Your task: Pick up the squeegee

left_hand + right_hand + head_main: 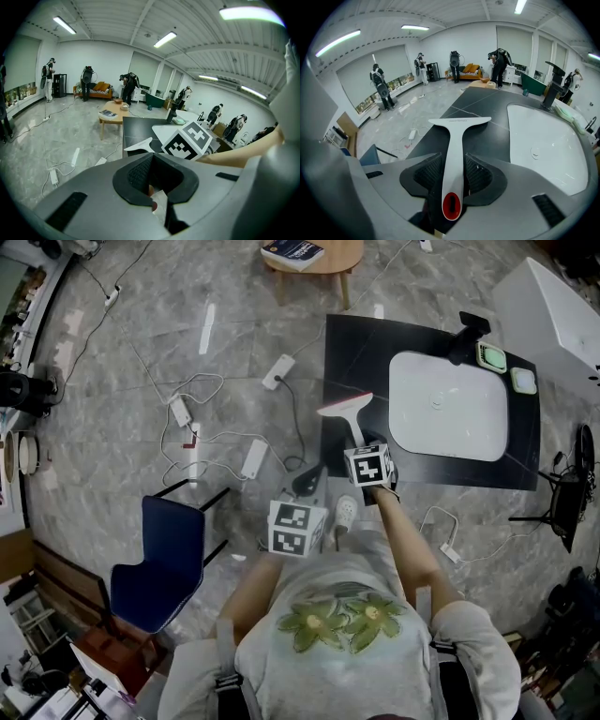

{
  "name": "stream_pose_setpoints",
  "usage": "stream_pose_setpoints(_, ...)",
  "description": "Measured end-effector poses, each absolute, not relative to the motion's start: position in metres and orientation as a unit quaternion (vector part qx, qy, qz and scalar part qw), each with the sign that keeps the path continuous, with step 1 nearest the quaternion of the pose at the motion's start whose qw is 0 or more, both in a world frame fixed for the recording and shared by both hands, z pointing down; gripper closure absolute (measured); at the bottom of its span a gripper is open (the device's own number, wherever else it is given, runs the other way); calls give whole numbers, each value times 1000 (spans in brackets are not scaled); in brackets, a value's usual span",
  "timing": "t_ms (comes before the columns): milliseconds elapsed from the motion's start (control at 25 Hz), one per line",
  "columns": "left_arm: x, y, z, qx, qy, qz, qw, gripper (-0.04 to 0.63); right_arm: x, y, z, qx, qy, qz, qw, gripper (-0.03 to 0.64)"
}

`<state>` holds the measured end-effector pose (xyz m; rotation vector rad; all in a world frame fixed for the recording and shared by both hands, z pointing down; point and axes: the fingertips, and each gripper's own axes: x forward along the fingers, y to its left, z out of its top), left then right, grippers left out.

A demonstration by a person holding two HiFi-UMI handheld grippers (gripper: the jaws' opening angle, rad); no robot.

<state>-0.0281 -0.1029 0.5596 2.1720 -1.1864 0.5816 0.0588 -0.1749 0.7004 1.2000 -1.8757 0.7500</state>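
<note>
Already the right gripper (453,171) has its fingers clamped on the squeegee (457,136) handle, blade beyond them; lifting clear seemingly remains. The left gripper (152,177) has its fingers together, empty.

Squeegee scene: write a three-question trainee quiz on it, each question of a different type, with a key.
1. True or false: the right gripper has its jaws closed on the handle of the squeegee.
2. Multiple choice: in the head view, where does the squeegee's blade end point?
A. Back toward the person's chest
B. Away from the person, over the black countertop
C. Down at the blue chair
3. Fill in the blank: in the head view, the white sink lies to the squeegee's ____.

Key: 1 true; 2 B; 3 right.
</note>
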Motion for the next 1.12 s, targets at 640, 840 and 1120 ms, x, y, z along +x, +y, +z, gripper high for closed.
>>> stream_pose_setpoints(640, -31, -104, 561, 813, -452, 215, 296, 586, 66, -171, 706, 472, -731, 296, 394, 495)
stream_pose_setpoints(840, -29, -105, 558, 813, -451, 213, 300, 586, 67, -172, 708, 473, -735, 294, 386, 497)
stream_pose_setpoints(1120, -28, -105, 555, 814, -452, 212, 297, 586, 68, -174, 701, 477, -744, 283, 373, 497)
